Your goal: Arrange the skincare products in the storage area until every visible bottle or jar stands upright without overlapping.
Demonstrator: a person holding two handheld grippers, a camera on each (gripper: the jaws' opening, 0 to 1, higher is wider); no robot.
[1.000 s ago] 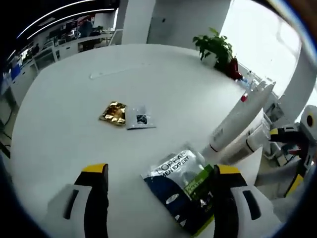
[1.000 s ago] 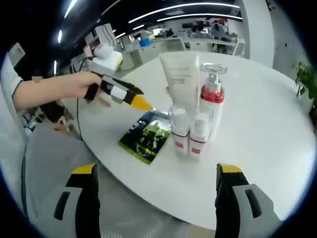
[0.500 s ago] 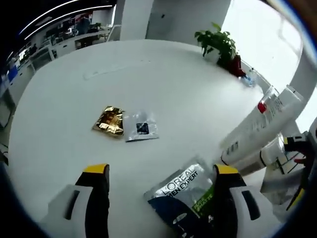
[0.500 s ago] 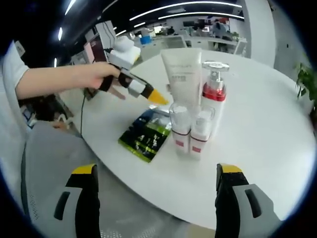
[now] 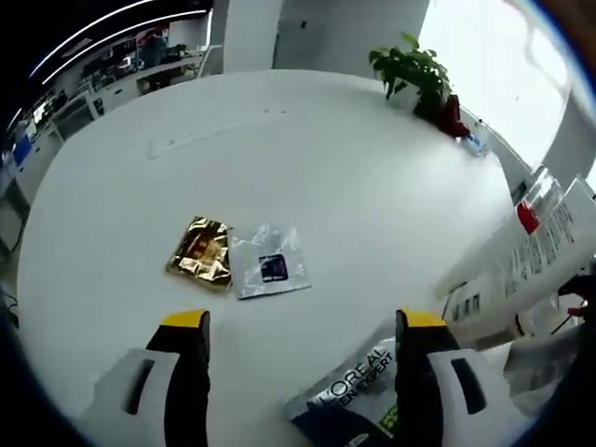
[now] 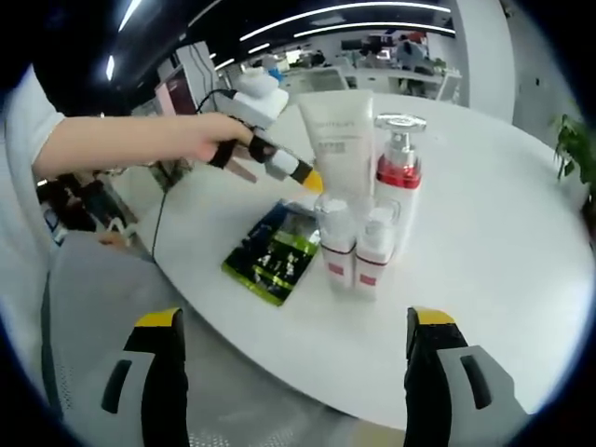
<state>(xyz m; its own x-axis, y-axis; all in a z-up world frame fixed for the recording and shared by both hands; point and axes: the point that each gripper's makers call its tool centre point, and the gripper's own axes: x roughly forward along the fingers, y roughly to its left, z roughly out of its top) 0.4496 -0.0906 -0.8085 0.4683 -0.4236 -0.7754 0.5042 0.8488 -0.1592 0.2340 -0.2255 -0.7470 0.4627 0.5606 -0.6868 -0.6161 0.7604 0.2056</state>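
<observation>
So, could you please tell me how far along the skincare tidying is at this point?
Looks done: the white tube, pump bottle and two small bottles stand upright together on the table. In hand: nothing; the left claw reaches past the tube with open jaws, and the right claw hangs open. Left: the gold sachet, clear sachet and L'Oreal pack lie flat.

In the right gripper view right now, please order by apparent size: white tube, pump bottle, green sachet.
1. White tube, largest.
2. Green sachet and pump bottle look similar, so I cannot rank them; the sachet lies flat and nearer the camera.
</observation>
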